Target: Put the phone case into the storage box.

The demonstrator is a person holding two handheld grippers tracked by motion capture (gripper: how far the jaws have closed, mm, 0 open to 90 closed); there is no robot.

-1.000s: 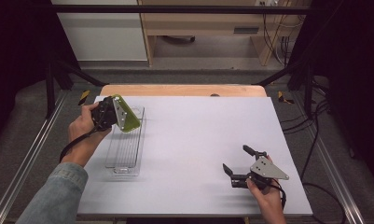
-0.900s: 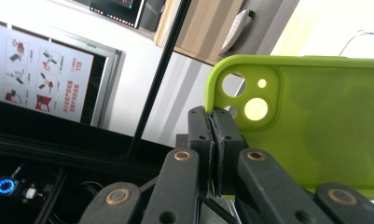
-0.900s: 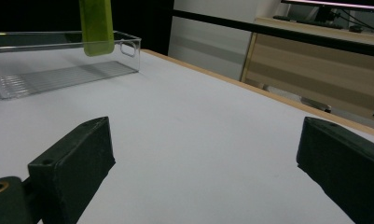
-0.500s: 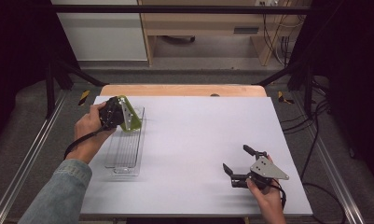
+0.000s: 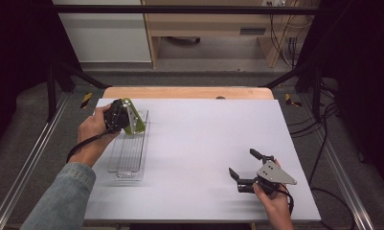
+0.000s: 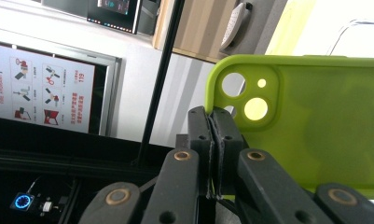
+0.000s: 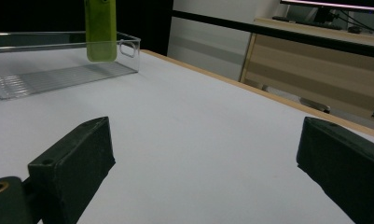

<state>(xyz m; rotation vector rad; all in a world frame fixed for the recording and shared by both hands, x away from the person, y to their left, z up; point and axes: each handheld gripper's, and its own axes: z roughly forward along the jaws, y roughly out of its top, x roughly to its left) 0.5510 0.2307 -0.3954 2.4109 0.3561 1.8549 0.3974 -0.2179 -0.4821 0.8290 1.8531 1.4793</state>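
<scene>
A lime-green phone case (image 5: 134, 120) hangs upright over the far end of a clear plastic tray (image 5: 127, 175). My left gripper (image 5: 124, 119) is shut on it. In the left gripper view the jaws (image 6: 212, 119) pinch the case's edge (image 6: 315, 130) beside the camera cut-out. From the right gripper view the case (image 7: 100, 28) dips down between the tray walls (image 7: 128, 46), and I cannot tell whether it touches the floor. My right gripper (image 5: 242, 163) rests at the table's near right, open with nothing between its fingers (image 7: 205, 140).
The white table top (image 5: 204, 139) has a wooden strip along its far edge. Metal rails run along both sides of the table. Cables lie on the floor at the right. A cabinet and a wooden desk stand beyond the table.
My left hand has shifted slightly to the right with the case, still over the tray's far end. The right gripper has stayed put.
</scene>
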